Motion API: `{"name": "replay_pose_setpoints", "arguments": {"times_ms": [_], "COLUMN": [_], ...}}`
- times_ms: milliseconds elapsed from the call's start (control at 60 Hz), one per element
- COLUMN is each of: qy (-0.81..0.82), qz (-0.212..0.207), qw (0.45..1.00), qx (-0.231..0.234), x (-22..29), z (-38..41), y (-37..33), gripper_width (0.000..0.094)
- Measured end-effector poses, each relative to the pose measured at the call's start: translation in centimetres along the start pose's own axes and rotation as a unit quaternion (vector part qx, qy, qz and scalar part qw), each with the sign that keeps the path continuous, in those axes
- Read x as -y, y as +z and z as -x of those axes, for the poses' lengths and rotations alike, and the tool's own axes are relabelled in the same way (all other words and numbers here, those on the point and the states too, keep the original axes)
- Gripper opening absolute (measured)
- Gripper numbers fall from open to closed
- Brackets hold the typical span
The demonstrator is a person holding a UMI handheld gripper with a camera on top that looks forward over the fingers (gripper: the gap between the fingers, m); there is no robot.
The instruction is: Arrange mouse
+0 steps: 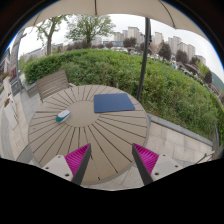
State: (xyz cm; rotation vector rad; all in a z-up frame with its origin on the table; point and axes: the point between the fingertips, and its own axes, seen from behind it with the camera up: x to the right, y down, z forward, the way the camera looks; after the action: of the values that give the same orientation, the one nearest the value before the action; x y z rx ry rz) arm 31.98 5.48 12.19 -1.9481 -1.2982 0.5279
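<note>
While the tool (109, 160) hangs above the near rim of the round desk (95, 135), its two fingers stand spread wide apart with nothing between them, the magenta pads (78, 157) facing each other across bare wood at the bottom of the frame; I would judge this the approach step, with the grasp not yet begun. At the left-centre of the frame, well beyond the left finger, sits a small pale thing with a teal tinge, which I take to be the mouse (63, 116), though it is too small to be sure of its shape; it rests on the desk apart from the dark blue mat (114, 102), a flat rectangle lying just above the middle of the frame. Arranging the mouse most likely means bringing it onto or beside that mat, so the next move calls for swinging the tool leftward and forward, lowering it until the fingers straddle the mouse, then closing gently on its sides. Curved wooden slats make up the desk top, with narrow gaps between the boards, weathered and matte, so a smooth rounded plastic shell could slip or catch on a gap if dragged; lifting looks safer. A slatted wooden chair (52, 84) stands at the upper left, a dark parasol pole (144, 60) rises right of centre under its canopy, and green shrubs (160, 75) with pale tower blocks behind fill the upper part of the frame
</note>
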Motion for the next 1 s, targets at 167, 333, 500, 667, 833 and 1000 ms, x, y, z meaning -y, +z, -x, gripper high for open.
{"name": "replay_pose_setpoints", "arguments": {"times_ms": [167, 333, 500, 667, 833, 1000], "qy": [-0.014, -0.034, -0.058, -0.051, -0.033, -0.018], "qz": [0.0, -0.001, -0.02, -0.031, -0.034, -0.03], "qw": [1.0, 0.998, 0.994, 0.994, 0.995, 0.996], "qx": [0.014, 0.051, 0.088, 0.096, 0.088, 0.082], "x": [0.8, 0.9, 1.1, 1.3, 1.9, 2.7], "z": [4.3, 12.4, 20.7, 25.6, 27.5, 28.7], "y": [1.3, 2.8, 4.6, 7.7, 11.6, 16.7], "gripper_width": [0.085, 0.085, 0.085, 0.0851, 0.085, 0.0849]}}
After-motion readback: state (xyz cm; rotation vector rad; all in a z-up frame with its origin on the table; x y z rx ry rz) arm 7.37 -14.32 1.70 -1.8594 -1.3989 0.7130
